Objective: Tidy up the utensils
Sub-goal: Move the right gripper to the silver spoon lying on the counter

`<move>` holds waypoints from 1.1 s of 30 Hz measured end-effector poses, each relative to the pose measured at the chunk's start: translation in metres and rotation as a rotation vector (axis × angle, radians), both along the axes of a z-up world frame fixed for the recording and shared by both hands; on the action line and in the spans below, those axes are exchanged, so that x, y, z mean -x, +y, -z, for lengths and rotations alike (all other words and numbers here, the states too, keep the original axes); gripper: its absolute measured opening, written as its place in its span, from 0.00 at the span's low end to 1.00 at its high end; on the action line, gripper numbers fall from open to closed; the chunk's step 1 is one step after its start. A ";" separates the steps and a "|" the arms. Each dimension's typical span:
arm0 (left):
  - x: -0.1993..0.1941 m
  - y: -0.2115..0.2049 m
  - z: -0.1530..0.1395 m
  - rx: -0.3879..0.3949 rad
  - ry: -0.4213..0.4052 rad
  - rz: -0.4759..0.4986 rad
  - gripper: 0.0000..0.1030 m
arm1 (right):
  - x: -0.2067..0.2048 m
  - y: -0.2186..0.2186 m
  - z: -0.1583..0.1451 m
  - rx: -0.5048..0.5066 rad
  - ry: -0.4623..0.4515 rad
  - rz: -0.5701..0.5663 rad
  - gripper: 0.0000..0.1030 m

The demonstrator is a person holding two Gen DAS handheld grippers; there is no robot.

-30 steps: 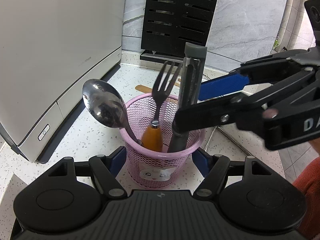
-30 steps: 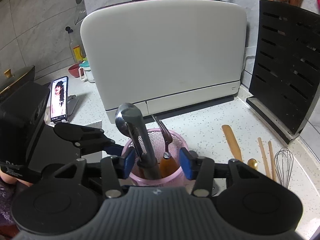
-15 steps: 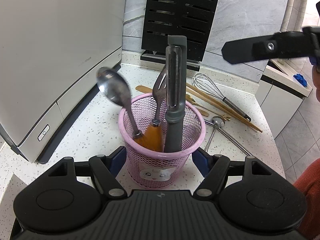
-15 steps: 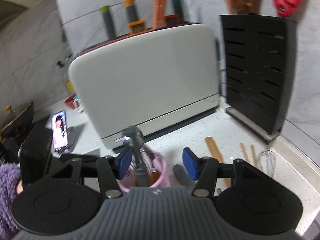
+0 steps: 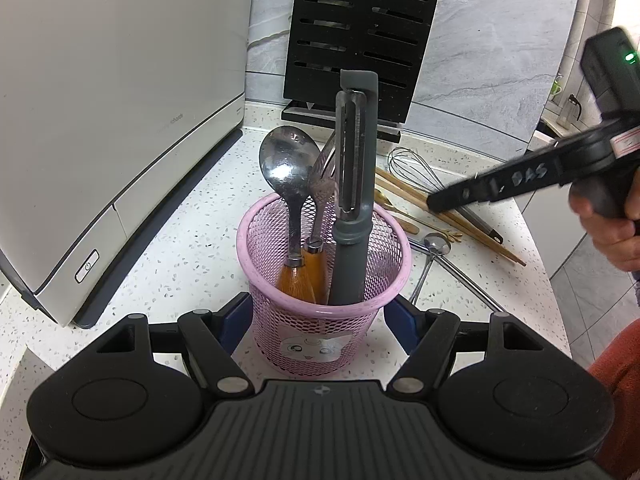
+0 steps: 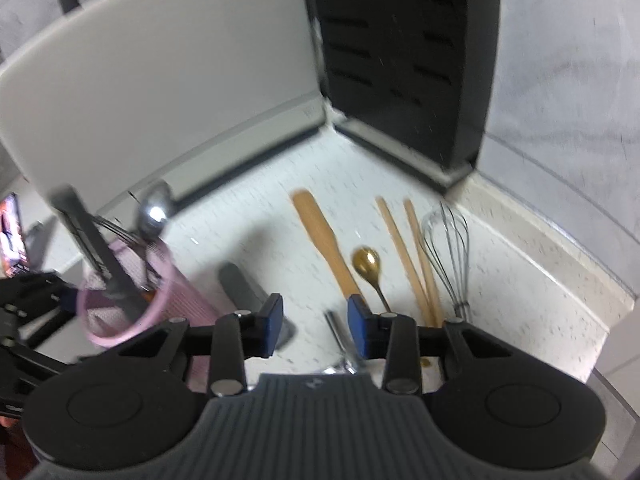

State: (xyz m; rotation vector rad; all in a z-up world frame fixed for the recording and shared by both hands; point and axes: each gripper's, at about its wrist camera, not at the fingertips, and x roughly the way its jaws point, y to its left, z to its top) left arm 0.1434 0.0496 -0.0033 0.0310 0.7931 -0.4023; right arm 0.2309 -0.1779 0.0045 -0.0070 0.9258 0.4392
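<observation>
My left gripper (image 5: 320, 320) is shut on a pink mesh basket (image 5: 320, 344), its blue pads against both sides. Upright in the basket stand a grey peeler (image 5: 354, 200), a steel spoon (image 5: 286, 168) and a fork (image 5: 320, 184) with orange handles. My right gripper (image 6: 314, 322) hovers over the counter to the right of the basket (image 6: 120, 312), jaws closing with nothing pressed between them. A steel handle (image 6: 338, 332) lies under the gap near the right pad. Ahead lie a wooden spatula (image 6: 324, 240), a gold spoon (image 6: 366, 260), chopsticks (image 6: 408, 256) and a whisk (image 6: 446, 248).
A white appliance (image 5: 100, 120) fills the left side and a black slotted rack (image 5: 360, 32) stands against the grey wall. The counter's edge (image 5: 540, 280) runs close on the right. A hand (image 5: 612, 224) holds the right gripper. A phone (image 6: 10, 236) stands at far left.
The right gripper let go of the peeler, which now stands in the basket, and swung right and down over the loose utensils, jaws narrower. The spoon swung inside the basket. The left gripper held still.
</observation>
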 end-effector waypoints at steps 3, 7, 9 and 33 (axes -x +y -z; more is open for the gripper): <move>0.000 0.000 0.000 0.000 0.000 0.000 0.81 | -0.008 -0.004 0.016 -0.001 0.100 0.038 0.31; 0.000 0.000 0.000 0.000 0.000 0.000 0.81 | -0.013 -0.005 0.032 0.012 0.192 0.079 0.26; 0.000 0.000 0.000 0.000 0.000 0.000 0.81 | -0.014 -0.006 0.035 0.025 0.208 0.100 0.27; 0.000 0.000 0.000 -0.007 0.002 -0.001 0.81 | -0.025 0.011 0.049 0.043 0.158 0.203 0.44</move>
